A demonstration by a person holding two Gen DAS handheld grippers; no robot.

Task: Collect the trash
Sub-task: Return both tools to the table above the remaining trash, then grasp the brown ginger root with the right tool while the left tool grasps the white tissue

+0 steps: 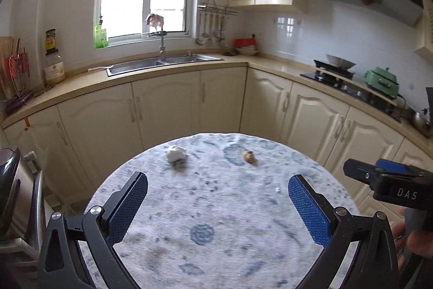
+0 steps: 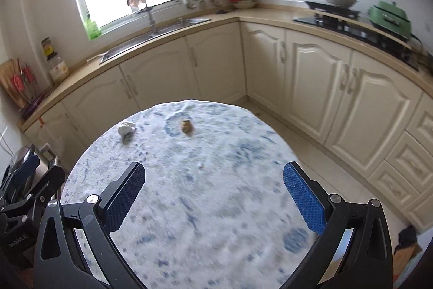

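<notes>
On the round table [image 1: 216, 207], 2 scraps: white wad [image 1: 176, 152], brown lump [image 1: 249, 155].

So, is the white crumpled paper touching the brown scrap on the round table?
Apart. The left wrist view shows the white crumpled paper and brown scrap with a clear strip of tablecloth between them.

The round table [image 1: 216, 207] is mostly bare — a crumpled white paper [image 1: 176, 153] and a brown scrap [image 1: 249, 155] lie well apart on its far half, with a tiny white crumb [image 1: 277, 190] nearer. The near half is open cloth. A metal appliance [image 1: 16, 194] crowds the table's left edge — cabinets [image 2: 311, 77] stand beyond the far edge, floor between.
</notes>
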